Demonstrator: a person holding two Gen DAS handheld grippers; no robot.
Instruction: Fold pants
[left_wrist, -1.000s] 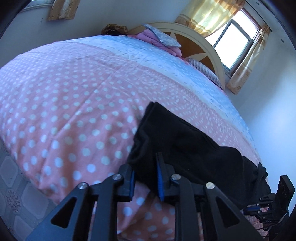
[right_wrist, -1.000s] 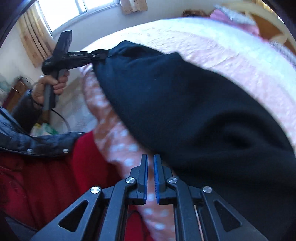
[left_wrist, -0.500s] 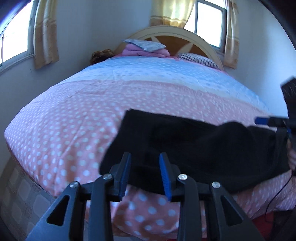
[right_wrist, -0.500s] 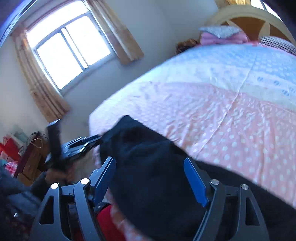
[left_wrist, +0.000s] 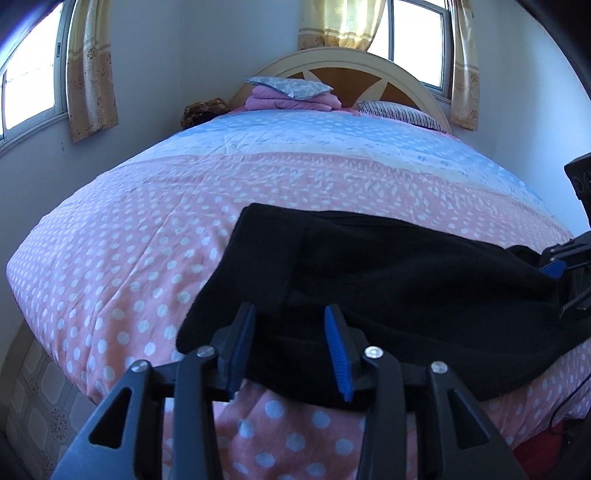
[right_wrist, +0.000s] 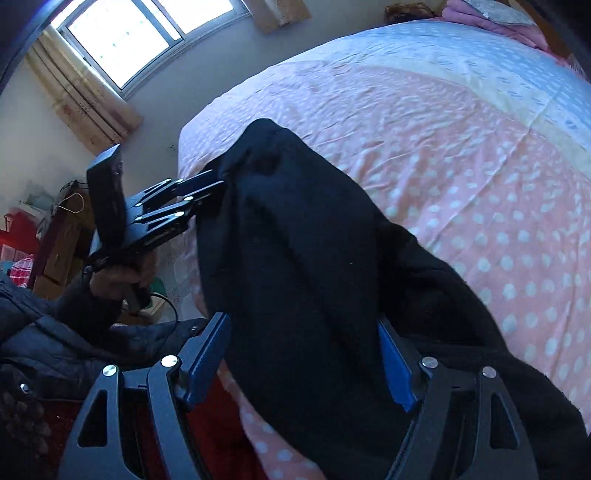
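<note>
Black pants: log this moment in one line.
black pants on bed | left gripper opening, cloth between | right gripper open, released

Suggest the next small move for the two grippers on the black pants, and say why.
Probably pull both grippers back clear of the black pants. The left gripper has just been opening, the right gripper stands wide; fabric lies between the jaws, but neither visibly pinches it. The pants rest doubled near the bed edge, so regrasp for another fold.

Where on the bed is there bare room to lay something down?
Bare quilt lies left of the black pants and between them and the pillows at the headboard. The near edge is crowded: pants and both grippers.
</note>
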